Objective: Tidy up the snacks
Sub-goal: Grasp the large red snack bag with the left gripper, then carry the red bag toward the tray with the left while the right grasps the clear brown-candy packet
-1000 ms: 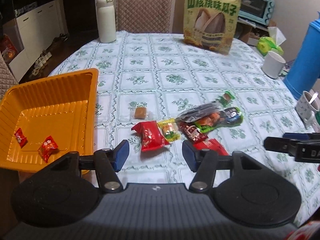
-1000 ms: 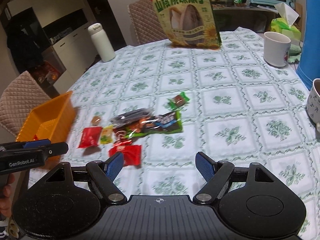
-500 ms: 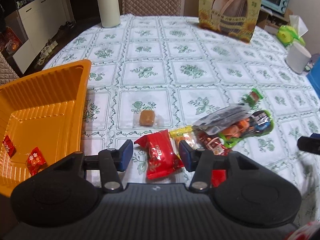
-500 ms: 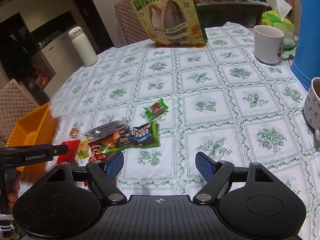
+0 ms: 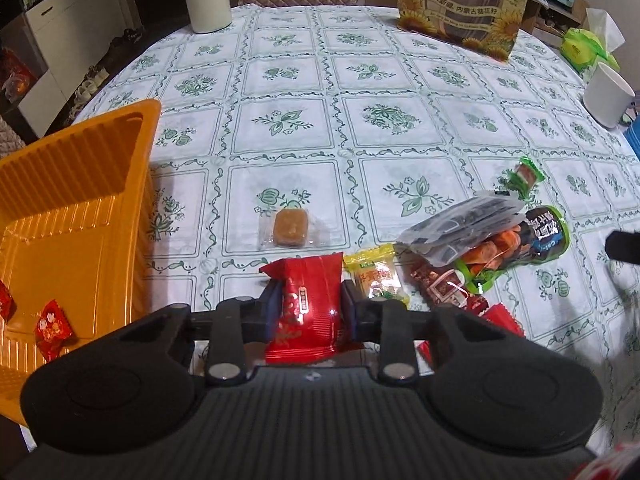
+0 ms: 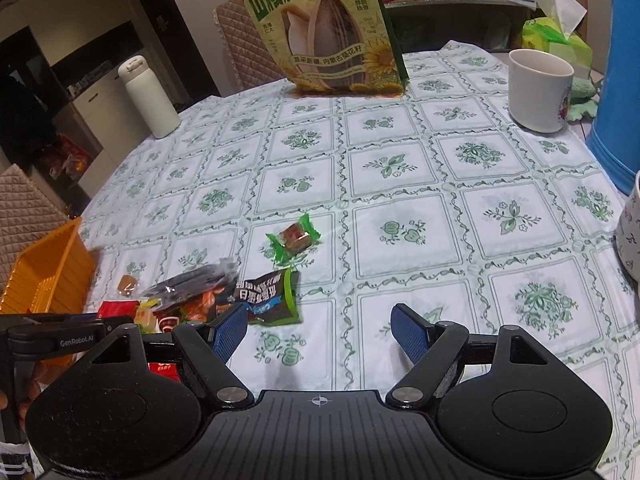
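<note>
My left gripper (image 5: 307,307) is shut on a red snack packet (image 5: 306,306) at the near edge of a heap of snacks. Beside it lie a yellow packet (image 5: 376,276), a brown candy in clear wrap (image 5: 290,229), a dark clear bag (image 5: 464,224), a green-edged packet (image 5: 516,242) and a small green candy (image 5: 526,174). The orange tray (image 5: 76,184) on the left holds two small red candies (image 5: 51,324). My right gripper (image 6: 320,330) is open and empty above the tablecloth, right of the heap (image 6: 224,292).
A big sunflower-seed bag (image 6: 324,28) stands at the far side. A white bottle (image 6: 148,98) stands far left. A white mug (image 6: 540,90), a green tissue pack (image 6: 556,40) and a blue container (image 6: 620,80) are on the right.
My left gripper moved forward and down over the red packet and closed on it. My right gripper drifted right and forward, staying open.
</note>
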`<state>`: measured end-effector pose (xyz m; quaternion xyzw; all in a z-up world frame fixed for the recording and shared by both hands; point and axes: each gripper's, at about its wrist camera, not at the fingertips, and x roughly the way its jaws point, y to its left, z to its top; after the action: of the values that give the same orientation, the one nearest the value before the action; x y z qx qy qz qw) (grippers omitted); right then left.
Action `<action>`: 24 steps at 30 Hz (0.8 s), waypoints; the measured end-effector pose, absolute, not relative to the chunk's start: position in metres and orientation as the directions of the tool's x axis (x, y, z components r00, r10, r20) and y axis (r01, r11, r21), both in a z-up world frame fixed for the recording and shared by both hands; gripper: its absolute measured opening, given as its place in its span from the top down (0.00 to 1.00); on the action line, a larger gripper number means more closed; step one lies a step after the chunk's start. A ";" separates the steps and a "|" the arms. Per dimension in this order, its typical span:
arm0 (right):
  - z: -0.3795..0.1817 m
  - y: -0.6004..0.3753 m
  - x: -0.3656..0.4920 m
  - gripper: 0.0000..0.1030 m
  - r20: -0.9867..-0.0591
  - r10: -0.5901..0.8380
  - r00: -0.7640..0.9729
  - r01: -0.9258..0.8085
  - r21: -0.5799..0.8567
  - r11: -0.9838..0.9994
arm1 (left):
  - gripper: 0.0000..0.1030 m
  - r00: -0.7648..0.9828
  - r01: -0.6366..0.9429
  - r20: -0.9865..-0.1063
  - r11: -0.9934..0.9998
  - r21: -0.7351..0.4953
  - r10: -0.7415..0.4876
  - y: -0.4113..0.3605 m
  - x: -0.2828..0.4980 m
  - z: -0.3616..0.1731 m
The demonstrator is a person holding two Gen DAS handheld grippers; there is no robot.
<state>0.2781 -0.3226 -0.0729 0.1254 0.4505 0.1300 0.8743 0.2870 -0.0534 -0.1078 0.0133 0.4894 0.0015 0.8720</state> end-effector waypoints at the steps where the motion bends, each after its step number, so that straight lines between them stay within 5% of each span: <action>1: -0.073 -0.322 0.280 0.24 -0.755 0.343 0.559 -0.118 0.337 0.934 | 0.74 0.522 0.010 -0.853 1.000 0.025 0.016 -0.053 0.287 -0.107; 14: -0.056 -0.279 0.300 0.24 -0.673 0.470 0.571 -0.309 0.355 0.882 | 0.74 0.622 -0.062 -0.783 0.996 -0.072 -0.018 -0.021 0.258 -0.044; 24: -0.053 -0.213 0.311 0.24 -0.610 0.623 0.490 -0.542 0.346 0.766 | 0.74 0.662 -0.210 -0.745 0.974 -0.082 0.080 0.039 0.233 -0.009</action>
<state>0.3107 -0.2129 -0.0534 0.0539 0.3751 0.3378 0.8616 0.2330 0.0389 -0.0093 -0.0805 0.4034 0.0801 0.9080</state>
